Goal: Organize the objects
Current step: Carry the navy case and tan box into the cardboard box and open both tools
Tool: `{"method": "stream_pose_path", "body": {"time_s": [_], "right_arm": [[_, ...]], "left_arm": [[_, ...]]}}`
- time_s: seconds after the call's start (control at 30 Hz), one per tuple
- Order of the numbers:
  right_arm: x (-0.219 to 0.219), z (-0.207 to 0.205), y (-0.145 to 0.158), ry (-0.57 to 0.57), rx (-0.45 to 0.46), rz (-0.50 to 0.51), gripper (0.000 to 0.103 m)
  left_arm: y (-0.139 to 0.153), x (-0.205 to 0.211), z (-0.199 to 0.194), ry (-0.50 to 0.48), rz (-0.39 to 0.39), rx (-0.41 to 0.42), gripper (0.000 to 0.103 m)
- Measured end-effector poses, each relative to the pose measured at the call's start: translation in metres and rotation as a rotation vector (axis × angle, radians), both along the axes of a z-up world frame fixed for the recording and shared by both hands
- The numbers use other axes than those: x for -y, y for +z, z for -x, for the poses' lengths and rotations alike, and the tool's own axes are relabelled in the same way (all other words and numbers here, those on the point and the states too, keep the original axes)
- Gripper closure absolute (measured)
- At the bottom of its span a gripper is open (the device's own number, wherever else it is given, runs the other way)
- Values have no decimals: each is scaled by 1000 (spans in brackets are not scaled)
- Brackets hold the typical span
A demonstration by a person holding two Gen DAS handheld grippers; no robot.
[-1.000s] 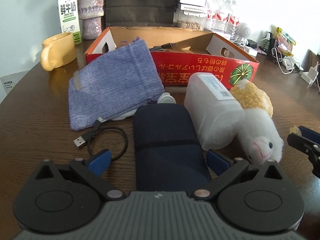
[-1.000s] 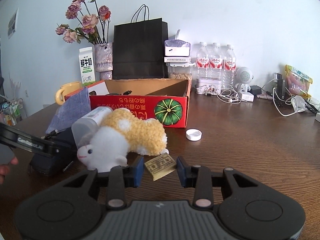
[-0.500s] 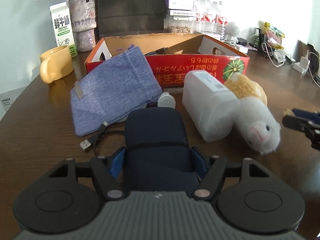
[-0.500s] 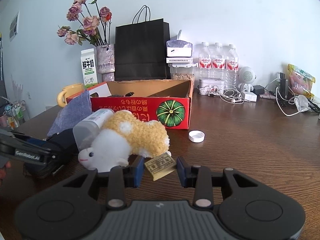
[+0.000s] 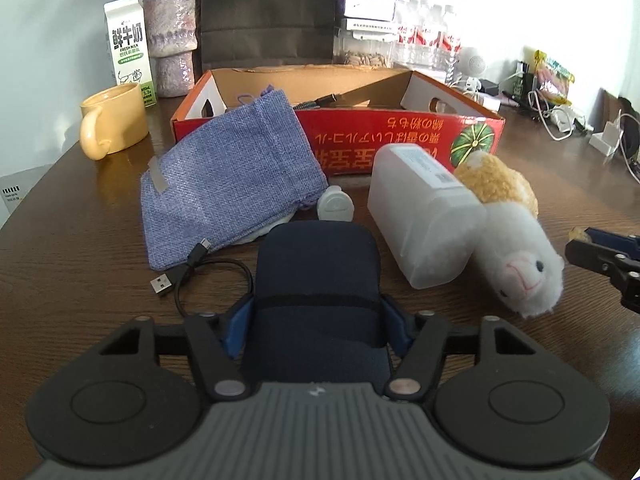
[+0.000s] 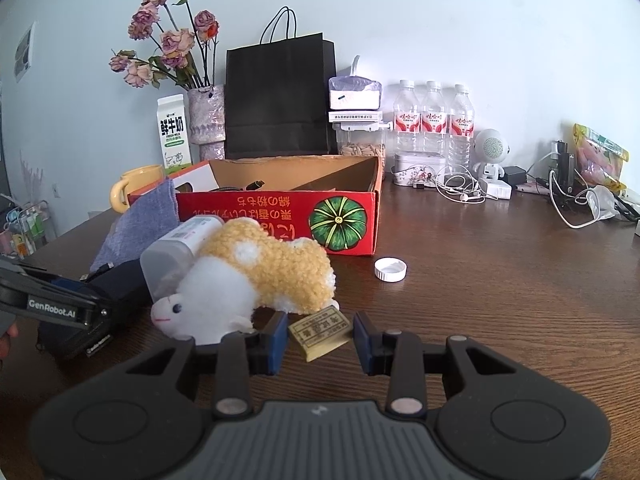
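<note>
Left wrist view shows the left gripper (image 5: 318, 326) with jaws closed on the dark navy fabric case (image 5: 318, 280), which lies on the brown wooden tabletop (image 5: 80, 240). The right gripper (image 6: 320, 338) pinches a small tan labelled block (image 6: 320, 330). Both grasps seem made; next, lift each clear toward the red cardboard box (image 5: 400, 140).

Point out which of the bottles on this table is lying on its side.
The translucent white bottle beside the plush toy lies on its side. The three red-labelled water bottles by the wall stand upright.
</note>
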State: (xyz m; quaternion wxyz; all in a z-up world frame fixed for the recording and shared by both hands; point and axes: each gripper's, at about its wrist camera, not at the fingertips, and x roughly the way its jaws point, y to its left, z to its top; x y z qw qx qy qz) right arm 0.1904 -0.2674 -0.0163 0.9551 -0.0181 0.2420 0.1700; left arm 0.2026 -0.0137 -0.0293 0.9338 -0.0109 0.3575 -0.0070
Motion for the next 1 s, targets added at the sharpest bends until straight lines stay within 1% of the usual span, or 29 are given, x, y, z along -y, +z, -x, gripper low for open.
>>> {"method": "stream_pose_path", "body": {"time_s": [0.2,0.5,0.73,1.0], "right_arm": [[-1,-1,0,-4,-2,1,69],[-9,-1,0,7,6,13,69],[-28,-2,21,51,67,6,69],[-59,-22,46,90,130,9,69]], "left_arm": [[3,-5,8,15,0,18,39],[20,-9,20,-5,2,60,39],[40,-10,18,-17,19,119,39],[60,-9,-4,-26,51,180,39]]}}
